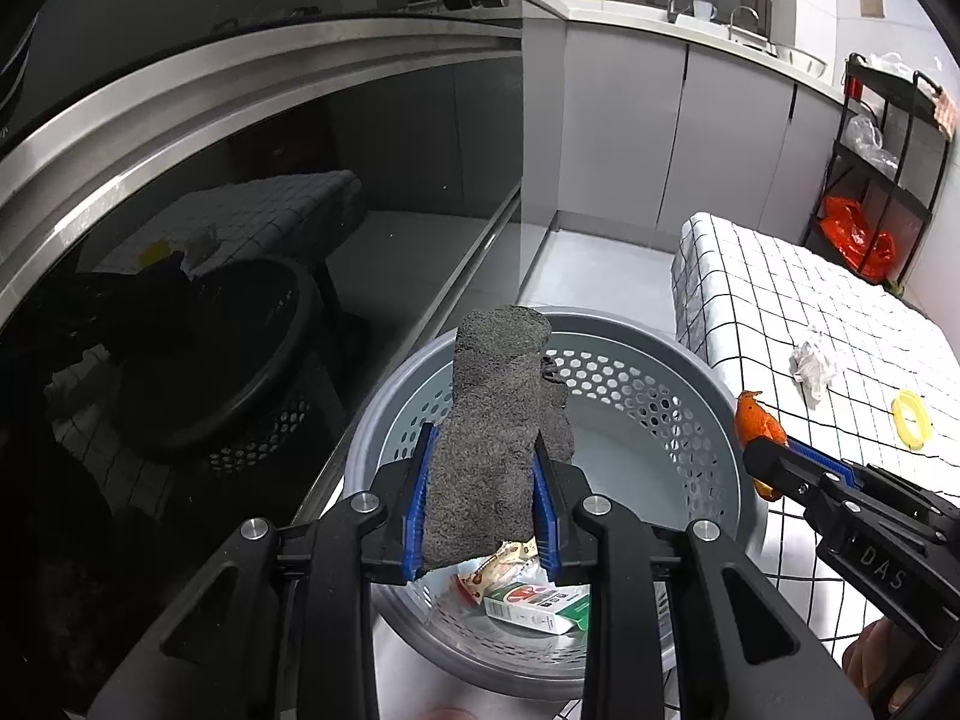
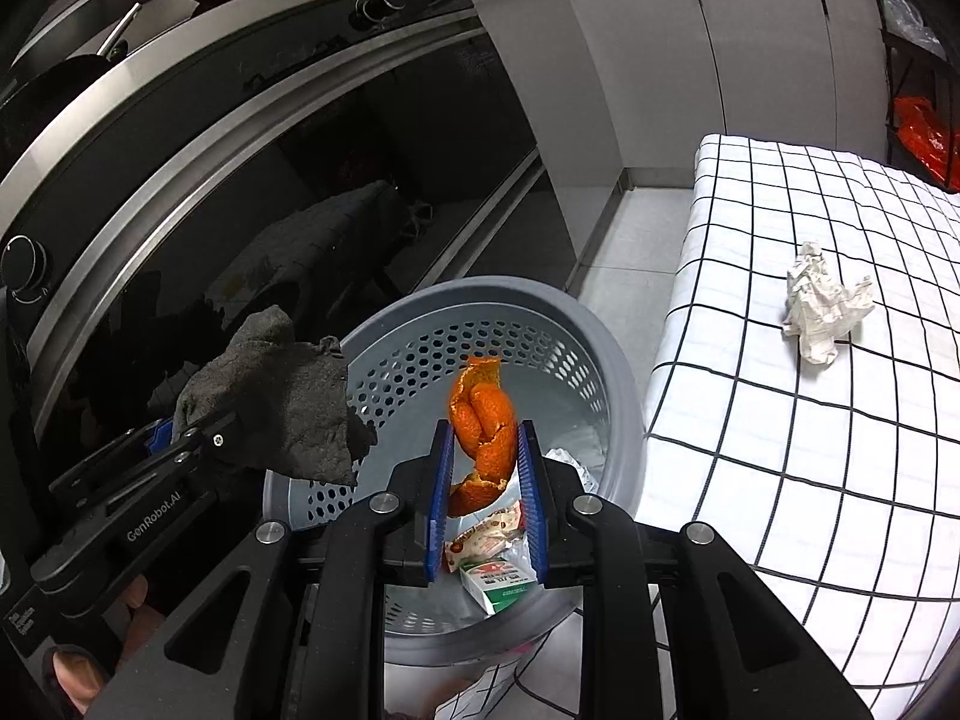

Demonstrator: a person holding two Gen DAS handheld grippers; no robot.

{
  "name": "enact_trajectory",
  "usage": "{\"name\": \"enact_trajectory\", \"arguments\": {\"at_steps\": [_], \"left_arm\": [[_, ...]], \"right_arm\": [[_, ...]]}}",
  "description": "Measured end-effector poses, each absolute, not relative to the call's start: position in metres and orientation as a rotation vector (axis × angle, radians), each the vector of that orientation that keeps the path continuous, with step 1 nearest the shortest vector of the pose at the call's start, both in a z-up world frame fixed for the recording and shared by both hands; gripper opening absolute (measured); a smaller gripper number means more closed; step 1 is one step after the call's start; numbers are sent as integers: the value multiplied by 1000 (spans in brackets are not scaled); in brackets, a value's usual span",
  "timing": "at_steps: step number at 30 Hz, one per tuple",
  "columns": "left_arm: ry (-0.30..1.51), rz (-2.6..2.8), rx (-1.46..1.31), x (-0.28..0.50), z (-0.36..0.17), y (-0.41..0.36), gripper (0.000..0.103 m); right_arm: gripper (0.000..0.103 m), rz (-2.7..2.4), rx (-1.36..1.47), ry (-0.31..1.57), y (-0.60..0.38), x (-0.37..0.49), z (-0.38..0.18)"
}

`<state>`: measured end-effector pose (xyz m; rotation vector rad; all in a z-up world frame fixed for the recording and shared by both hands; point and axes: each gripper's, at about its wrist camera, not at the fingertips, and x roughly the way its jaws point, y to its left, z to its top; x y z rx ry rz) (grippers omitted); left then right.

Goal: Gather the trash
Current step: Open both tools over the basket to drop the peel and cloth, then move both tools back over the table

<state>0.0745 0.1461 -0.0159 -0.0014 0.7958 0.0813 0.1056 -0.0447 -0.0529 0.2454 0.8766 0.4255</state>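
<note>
My left gripper (image 1: 483,438) is shut on a dark grey scouring cloth (image 1: 498,420), which stands up between the blue pads over the grey perforated bin (image 1: 606,319). My right gripper (image 2: 485,426) is shut on a curled orange peel (image 2: 483,420) above the same bin (image 2: 480,288). The peel (image 1: 759,420) also shows at the right gripper's tip in the left wrist view, near the bin's right rim. In the bin lie a green and white carton (image 2: 498,585) and a snack wrapper (image 2: 486,531). A crumpled paper (image 2: 822,306) and a yellow ring (image 1: 911,417) lie on the chequered table (image 2: 810,450).
A black glass oven front (image 1: 240,240) with a steel rail runs close along the left of the bin. Grey cabinets (image 1: 630,120) stand behind. A black rack (image 1: 882,138) with a red bag (image 1: 858,240) stands beyond the table.
</note>
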Motion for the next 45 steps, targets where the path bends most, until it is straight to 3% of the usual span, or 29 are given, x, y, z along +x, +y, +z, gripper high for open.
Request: {"name": "enact_trajectory", "arguments": {"at_steps": [12,14,16,17,27,45], "left_arm": [[829,79,-30,78,-21,154,32],[825,84,-32,77,-20,155,38],[814,89,-33,76,-18,155,55],[808,91,-33,75,-17,155,57],[797,88,-36,75,-16,157,59],[761,74,-45,72,-10,146,79]], "right_arm": [[26,418,237,886,-48,104,-54],[37,417,242,881,-49,103,-53],[49,419,251,871,-51,103,-53],[50,418,253,865,-52,102,-52],[51,412,246,863,-53,101,-53],[52,362,237,840,-71,91,-47]]}}
